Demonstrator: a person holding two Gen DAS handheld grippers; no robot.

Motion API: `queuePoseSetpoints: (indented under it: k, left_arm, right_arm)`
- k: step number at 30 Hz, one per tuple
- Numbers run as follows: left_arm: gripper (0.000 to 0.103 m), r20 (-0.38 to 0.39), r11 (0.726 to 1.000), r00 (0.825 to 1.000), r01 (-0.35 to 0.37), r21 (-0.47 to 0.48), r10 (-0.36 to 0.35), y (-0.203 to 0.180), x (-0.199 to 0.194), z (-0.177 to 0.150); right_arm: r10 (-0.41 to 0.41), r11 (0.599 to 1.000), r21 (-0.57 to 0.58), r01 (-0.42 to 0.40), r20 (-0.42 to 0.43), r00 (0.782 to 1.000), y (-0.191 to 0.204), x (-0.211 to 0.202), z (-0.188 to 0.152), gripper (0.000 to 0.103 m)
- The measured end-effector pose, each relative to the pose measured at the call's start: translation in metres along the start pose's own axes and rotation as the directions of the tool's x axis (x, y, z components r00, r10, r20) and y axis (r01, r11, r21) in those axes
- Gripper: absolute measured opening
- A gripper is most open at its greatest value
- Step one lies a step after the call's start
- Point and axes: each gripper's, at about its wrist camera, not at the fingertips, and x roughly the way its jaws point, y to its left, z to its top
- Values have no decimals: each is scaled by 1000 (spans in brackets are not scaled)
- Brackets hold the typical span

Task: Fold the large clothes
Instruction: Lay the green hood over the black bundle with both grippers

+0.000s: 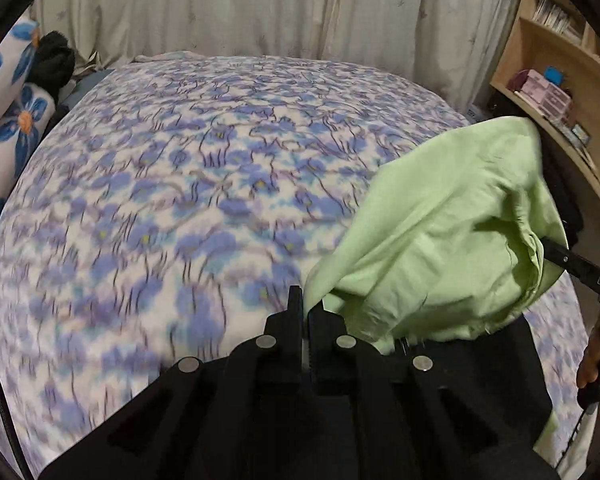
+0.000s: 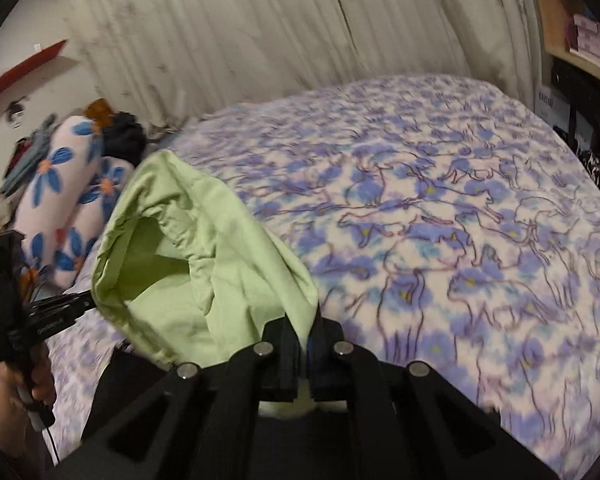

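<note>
Together, two grippers, left (image 1: pixel 305 304) and right (image 2: pixel 305 326), have jaws clamped on one green garment (image 1: pixel 440 232) above one bed (image 1: pixel 180 184).

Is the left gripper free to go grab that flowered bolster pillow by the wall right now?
Probably not: the left gripper is shut on the green garment, which the right gripper also holds, so it would drag the cloth toward the pillow.

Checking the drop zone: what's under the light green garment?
Under the lifted light green cloth garment, the blue-and-purple floral fleece blanket shows on the bed. The patch directly behind the hanging fabric is covered, so its contents cannot be seen.
</note>
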Motion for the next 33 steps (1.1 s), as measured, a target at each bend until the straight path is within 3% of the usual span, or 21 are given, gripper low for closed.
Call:
queuePoseSetpoints:
  k: [4, 10, 13, 15, 17, 19, 21, 24, 33]
  left_arm:
    - [1, -36, 999, 999, 35, -23, -36, 3, -21, -63]
    - [1, -156, 993, 985, 58, -100, -73, 12, -16, -149]
    - [1, -193, 990, 977, 65, -124, -88, 16, -14, -174]
    - [1, -204, 985, 973, 76, -155, -107, 20, -17, -188]
    - [1, -206, 980, 970, 91, -177, -128, 23, -20, -198]
    - [5, -209, 975, 965, 116, -190, -156, 22, -24, -205]
    - [23, -215, 963, 953, 166, -213, -212, 19, -30, -211]
    - [46, -202, 940, 938, 228, -252, -281, 12, -34, -218]
    - [49, -161, 877, 897, 343, -336, -412, -5, -22, -225]
  right_arm:
    - [-24, 1000, 6, 24, 4, 1000, 2, -27, -62, 6]
    - [-109, 993, 30, 114, -138, 984, -5, -22, -151, 10]
    - [-163, 986, 6, 167, -199, 966, -4, -18, -185, 13]
    - [-155, 985, 33, 167, -227, 962, -7, -20, -202, 13]
    - [-124, 986, 77, 146, -235, 964, -12, -26, -214, 15]
    - [-89, 984, 127, 122, -238, 967, -17, -33, -224, 23]
    - [-71, 984, 145, 105, -221, 973, -15, -42, -230, 34]
    - [-34, 983, 167, 69, -203, 979, -7, -54, -236, 40]
    - [119, 962, 267, -63, -196, 973, 8, -43, -229, 41]
